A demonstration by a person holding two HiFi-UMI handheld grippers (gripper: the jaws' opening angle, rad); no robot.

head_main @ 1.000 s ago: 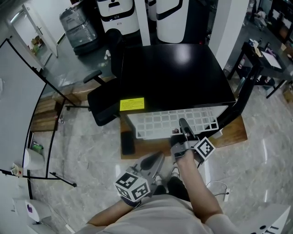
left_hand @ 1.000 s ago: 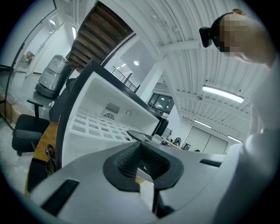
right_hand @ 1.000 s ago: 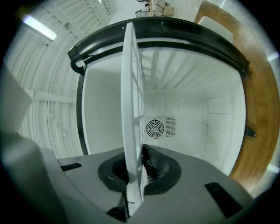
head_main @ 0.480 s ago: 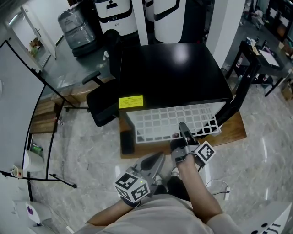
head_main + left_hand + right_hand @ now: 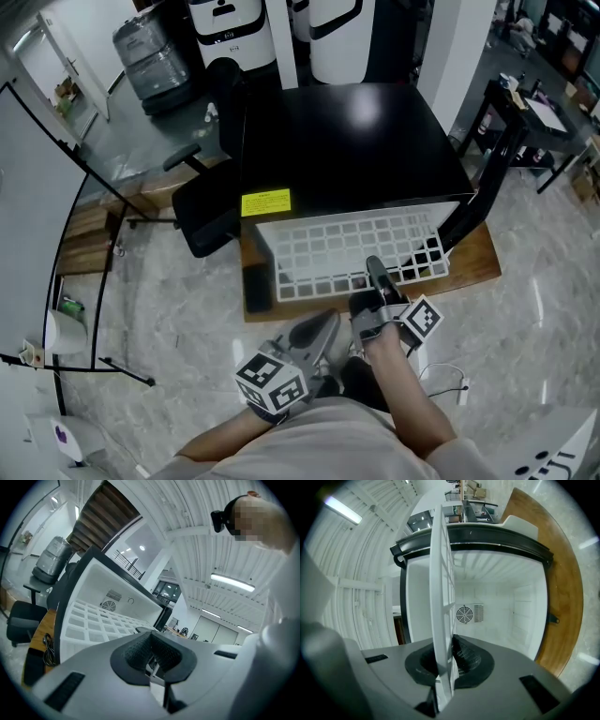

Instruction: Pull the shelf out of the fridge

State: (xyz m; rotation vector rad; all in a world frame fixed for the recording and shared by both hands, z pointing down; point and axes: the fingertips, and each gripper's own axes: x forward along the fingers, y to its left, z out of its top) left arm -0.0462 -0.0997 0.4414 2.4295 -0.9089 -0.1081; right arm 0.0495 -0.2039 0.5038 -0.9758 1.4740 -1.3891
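Observation:
The white grid shelf [image 5: 349, 246] sticks out of the front of the black fridge [image 5: 347, 141], most of its length showing. My right gripper [image 5: 376, 274] is shut on the middle of the shelf's front edge. In the right gripper view the shelf [image 5: 440, 597] stands edge-on between the pads [image 5: 464, 656], with the white fridge interior and its fan [image 5: 465, 614] behind. My left gripper [image 5: 322, 326] hangs low beside the right one, apart from the shelf, jaws together with nothing in them. The left gripper view shows the shelf [image 5: 93, 623] beyond my left gripper [image 5: 152, 661].
The fridge stands on a wooden board [image 5: 473, 267] on the marble floor. Its open door [image 5: 489, 186] juts out at the right. A black office chair [image 5: 208, 214] sits left of the fridge. A yellow label [image 5: 266, 202] marks the fridge top. A white cable [image 5: 442, 382] lies by my right arm.
The shelf has slid further out of the fridge toward me, with the right gripper moving back while shut on its front edge. The left gripper has stayed put.

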